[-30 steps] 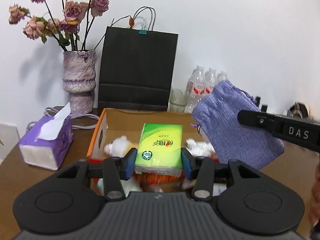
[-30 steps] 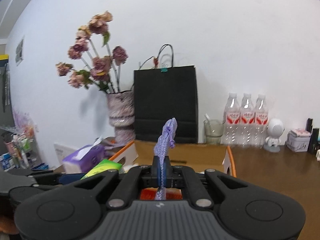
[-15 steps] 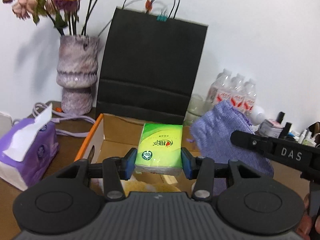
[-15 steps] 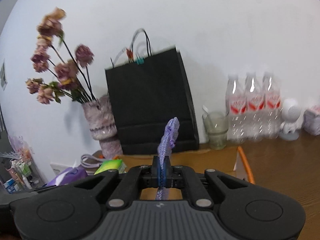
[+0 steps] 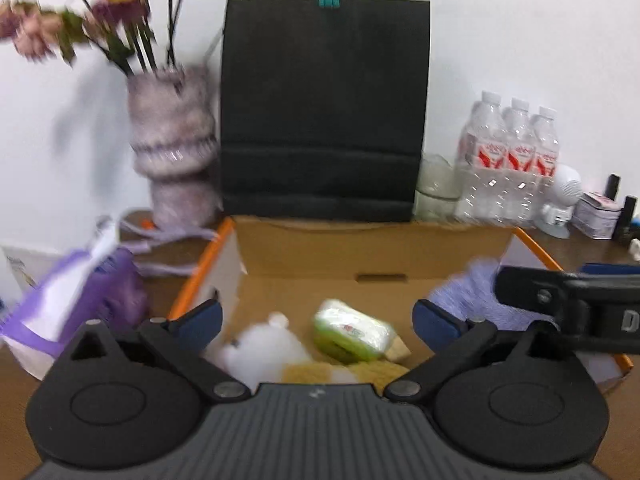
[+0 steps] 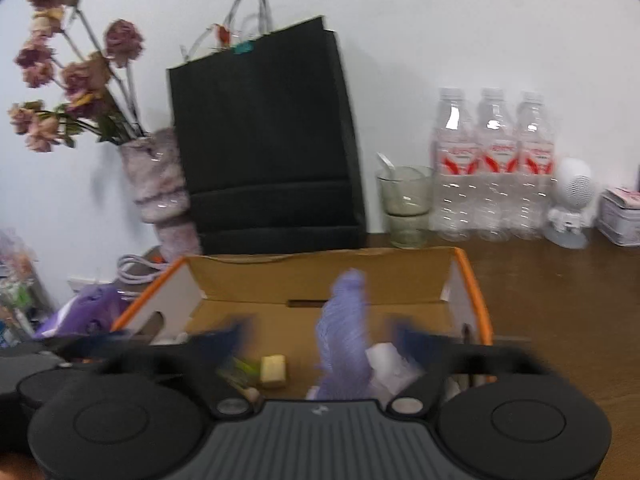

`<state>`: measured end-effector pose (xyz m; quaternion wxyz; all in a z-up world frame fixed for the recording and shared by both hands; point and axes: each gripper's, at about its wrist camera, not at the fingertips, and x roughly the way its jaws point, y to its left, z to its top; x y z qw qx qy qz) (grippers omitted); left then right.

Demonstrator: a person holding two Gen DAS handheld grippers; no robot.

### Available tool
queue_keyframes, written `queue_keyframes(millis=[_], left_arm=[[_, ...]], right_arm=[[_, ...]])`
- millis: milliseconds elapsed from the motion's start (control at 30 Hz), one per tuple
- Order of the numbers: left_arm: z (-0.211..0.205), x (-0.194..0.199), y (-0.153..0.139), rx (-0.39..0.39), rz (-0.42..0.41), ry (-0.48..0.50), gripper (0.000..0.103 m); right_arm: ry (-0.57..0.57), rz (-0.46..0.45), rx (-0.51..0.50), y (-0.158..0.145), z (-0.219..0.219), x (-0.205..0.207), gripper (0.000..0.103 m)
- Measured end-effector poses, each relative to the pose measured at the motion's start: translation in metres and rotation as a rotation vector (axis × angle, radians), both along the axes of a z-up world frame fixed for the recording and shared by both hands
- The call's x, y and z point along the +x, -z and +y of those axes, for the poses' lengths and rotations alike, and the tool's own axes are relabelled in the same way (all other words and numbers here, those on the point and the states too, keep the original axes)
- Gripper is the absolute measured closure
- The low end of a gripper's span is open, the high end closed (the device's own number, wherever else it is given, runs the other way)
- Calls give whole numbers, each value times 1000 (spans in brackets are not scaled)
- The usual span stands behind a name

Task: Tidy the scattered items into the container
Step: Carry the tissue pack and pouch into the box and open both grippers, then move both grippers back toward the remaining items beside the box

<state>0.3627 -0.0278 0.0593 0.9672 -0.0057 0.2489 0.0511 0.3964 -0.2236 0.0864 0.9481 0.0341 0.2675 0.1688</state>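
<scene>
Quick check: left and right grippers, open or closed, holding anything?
Left gripper: open, empty.
Right gripper: open; purple pouch between its jaws, released.

The brown wooden table [image 6: 560,280] carried everything. Straight ahead of the right claw an open cardboard box with orange edges [image 6: 320,276] stood on it. Behind the box, a black paper bag with handles [image 6: 264,140] stood upright against the wall. To the left of the bag was a mottled purple ceramic vase with dried roses [image 6: 158,188], and near its foot lay a looped pale cable [image 6: 134,268]. Further left and nearer was a purple tissue pack [image 5: 76,300]. To the right of the bag stood a clear glass cup [image 6: 406,206], three clear plastic water bottles with red labels [image 6: 494,164], a small white round robot figure [image 6: 572,204] and a small pale tin [image 6: 622,216].
</scene>
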Motion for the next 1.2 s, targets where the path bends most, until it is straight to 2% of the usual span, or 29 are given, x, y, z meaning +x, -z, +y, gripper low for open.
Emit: queue_keyframes(millis=[300,767,1200], left_arm=[[3,-6,-7,-19,-13,-23,0],[4,-13,-12,-35,-23,-36,0],[8,-63,-41,-37,-79,-18,0]], right_arm=[[-19,-42,-75,-9,5,-7,0],[-13,-26,-51,-15,-3,-14,0],[-9,-61,-70,-36,-4,-57,0]])
